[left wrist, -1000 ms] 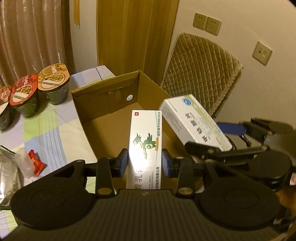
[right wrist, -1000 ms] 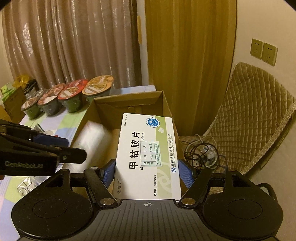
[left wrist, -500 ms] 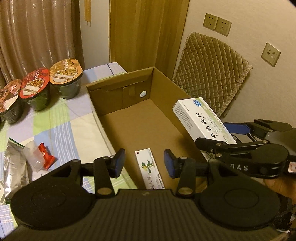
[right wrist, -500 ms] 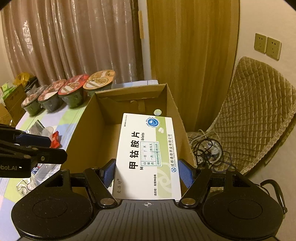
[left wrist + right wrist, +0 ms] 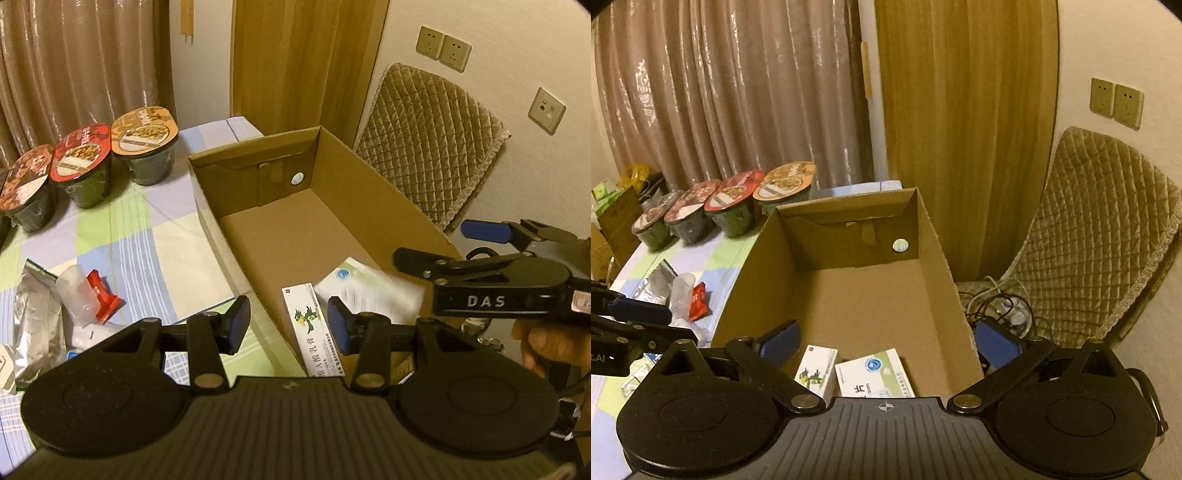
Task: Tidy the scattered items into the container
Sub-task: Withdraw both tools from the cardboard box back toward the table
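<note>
Here we see both packs, green (image 5: 815,373) and white (image 5: 875,373), lying side by side in the carton (image 5: 934,240); right tool (image 5: 886,345) opening wide, left tool (image 5: 288,328) narrow, both empty.

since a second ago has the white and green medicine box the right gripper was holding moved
Yes. The white and green medicine box has dropped out of the opening right gripper onto the cardboard box floor, beside the bird-print box.
</note>
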{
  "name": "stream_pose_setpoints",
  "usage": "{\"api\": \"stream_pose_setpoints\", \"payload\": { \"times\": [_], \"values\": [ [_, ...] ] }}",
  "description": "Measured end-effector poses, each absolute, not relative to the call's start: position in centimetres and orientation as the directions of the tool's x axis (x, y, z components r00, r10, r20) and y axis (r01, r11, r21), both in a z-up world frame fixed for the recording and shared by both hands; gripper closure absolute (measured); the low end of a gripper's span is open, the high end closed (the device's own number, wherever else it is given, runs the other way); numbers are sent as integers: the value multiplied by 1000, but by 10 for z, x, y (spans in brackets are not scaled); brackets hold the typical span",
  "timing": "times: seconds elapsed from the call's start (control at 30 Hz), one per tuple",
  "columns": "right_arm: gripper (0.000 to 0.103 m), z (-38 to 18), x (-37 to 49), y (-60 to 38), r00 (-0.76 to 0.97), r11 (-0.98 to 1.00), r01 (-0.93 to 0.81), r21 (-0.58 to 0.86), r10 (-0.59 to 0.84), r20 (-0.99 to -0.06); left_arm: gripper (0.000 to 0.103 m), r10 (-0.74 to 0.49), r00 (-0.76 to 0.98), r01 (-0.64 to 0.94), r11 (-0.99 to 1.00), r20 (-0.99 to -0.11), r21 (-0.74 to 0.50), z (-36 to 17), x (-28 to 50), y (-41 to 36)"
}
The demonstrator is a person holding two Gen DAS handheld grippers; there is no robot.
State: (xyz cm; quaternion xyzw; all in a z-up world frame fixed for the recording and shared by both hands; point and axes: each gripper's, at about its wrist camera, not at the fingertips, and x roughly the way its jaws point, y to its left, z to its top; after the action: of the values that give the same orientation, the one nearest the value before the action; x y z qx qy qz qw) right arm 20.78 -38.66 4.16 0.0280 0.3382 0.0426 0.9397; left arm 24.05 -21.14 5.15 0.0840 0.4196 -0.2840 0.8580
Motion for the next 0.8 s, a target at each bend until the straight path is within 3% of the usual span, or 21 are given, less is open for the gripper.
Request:
{"api": "stream_pose_setpoints", "payload": {
  "times": [0.8],
  "values": [
    [0, 52, 160, -360, 741, 992, -86, 88, 123, -660, 60, -393, 497, 522, 848, -773, -96, 51, 209, -172]
  ]
}}
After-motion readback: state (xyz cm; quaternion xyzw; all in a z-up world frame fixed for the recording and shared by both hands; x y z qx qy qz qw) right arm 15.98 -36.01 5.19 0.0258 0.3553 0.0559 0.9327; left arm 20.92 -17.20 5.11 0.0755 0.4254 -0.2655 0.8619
